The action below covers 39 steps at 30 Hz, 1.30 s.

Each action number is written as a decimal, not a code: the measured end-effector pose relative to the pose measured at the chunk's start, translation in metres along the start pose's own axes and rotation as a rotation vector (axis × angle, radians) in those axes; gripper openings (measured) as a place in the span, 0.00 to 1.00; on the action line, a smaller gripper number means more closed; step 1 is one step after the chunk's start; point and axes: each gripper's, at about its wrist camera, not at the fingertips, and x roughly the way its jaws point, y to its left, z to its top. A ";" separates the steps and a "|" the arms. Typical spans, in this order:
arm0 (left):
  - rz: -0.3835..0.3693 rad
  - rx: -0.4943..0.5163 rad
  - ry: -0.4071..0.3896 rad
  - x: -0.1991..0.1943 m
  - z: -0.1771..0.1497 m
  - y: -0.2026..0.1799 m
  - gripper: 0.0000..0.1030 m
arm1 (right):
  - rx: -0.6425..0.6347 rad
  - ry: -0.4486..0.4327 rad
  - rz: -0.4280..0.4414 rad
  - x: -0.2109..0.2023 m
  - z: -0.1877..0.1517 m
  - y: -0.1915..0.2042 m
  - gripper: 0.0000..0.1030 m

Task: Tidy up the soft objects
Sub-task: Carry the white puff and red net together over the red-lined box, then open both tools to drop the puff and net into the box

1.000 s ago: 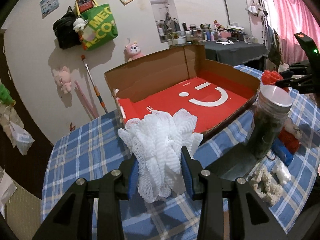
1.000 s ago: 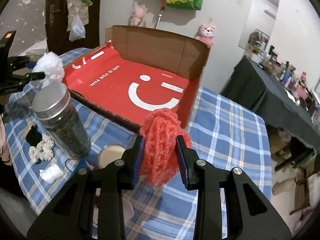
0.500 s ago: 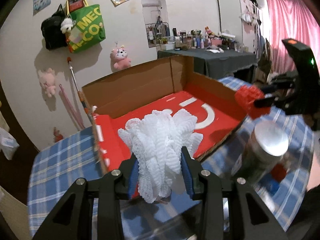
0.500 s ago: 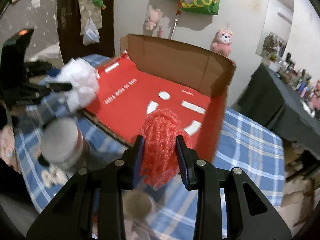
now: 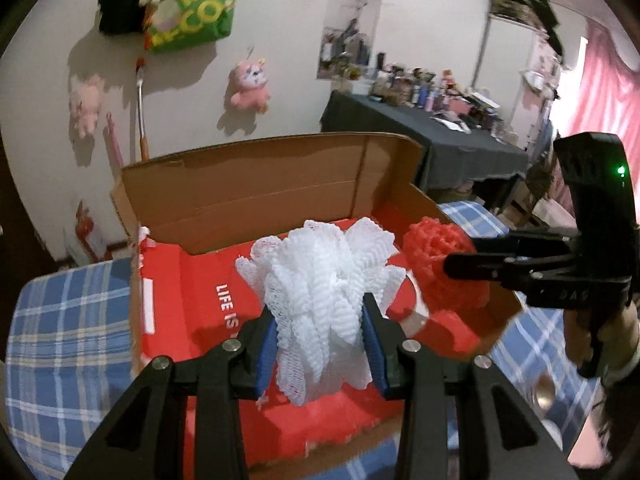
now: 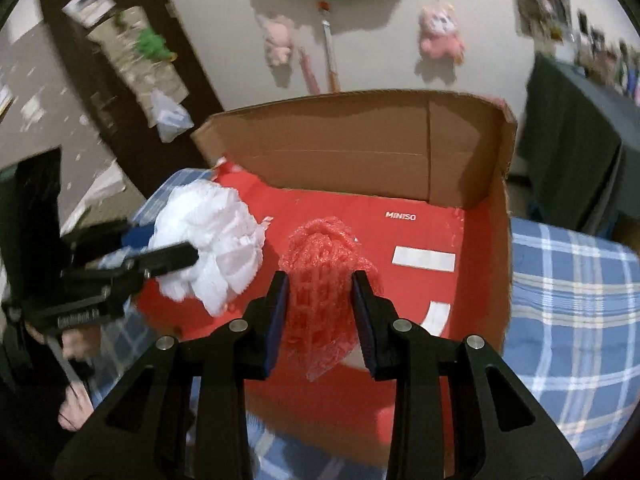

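Two puffs: white net puff [image 5: 324, 304], red net puff [image 6: 326, 280], both light, squashy.
Jaws: each pair squeezes its puff's middle.
Box [image 6: 360, 148]: at 12 o'clock.

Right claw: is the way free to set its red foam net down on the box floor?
Probably yes: right claw holds the red foam net above bare red box floor; the white foam net sits leftward.

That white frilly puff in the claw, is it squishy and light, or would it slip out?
The white mesh puff probably squashes easily: its frills bulge out around the left claw, which pinches only its middle. It looks light, being open netting that holds its shape unsupported. Slipping seems unlikely, since the ruffled net likely catches on the blue pads.
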 end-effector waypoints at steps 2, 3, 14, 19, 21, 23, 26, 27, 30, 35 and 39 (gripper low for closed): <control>0.003 -0.033 0.023 0.015 0.011 0.005 0.39 | 0.042 0.029 0.009 0.017 0.015 -0.009 0.30; 0.007 -0.044 0.034 0.024 0.016 0.007 0.39 | 0.051 0.037 -0.005 0.024 0.022 -0.011 0.30; 0.089 -0.075 0.136 0.104 0.048 0.019 0.42 | 0.164 0.144 -0.086 0.094 0.058 -0.051 0.30; 0.112 -0.087 0.165 0.122 0.048 0.026 0.44 | 0.193 0.159 -0.091 0.106 0.060 -0.062 0.32; 0.120 -0.095 0.178 0.129 0.046 0.030 0.46 | 0.206 0.156 -0.087 0.105 0.061 -0.063 0.33; 0.123 -0.097 0.183 0.133 0.045 0.033 0.49 | 0.201 0.156 -0.094 0.104 0.060 -0.062 0.34; 0.121 -0.111 0.180 0.135 0.042 0.035 0.50 | 0.201 0.162 -0.107 0.106 0.061 -0.062 0.39; 0.121 -0.117 0.176 0.135 0.042 0.035 0.53 | 0.203 0.166 -0.110 0.107 0.061 -0.061 0.42; 0.122 -0.118 0.175 0.136 0.043 0.037 0.58 | 0.210 0.173 -0.121 0.106 0.054 -0.064 0.47; 0.145 -0.097 0.173 0.136 0.043 0.035 0.70 | 0.217 0.177 -0.135 0.108 0.055 -0.066 0.53; 0.174 -0.101 0.159 0.132 0.043 0.037 0.79 | 0.220 0.179 -0.149 0.106 0.053 -0.067 0.54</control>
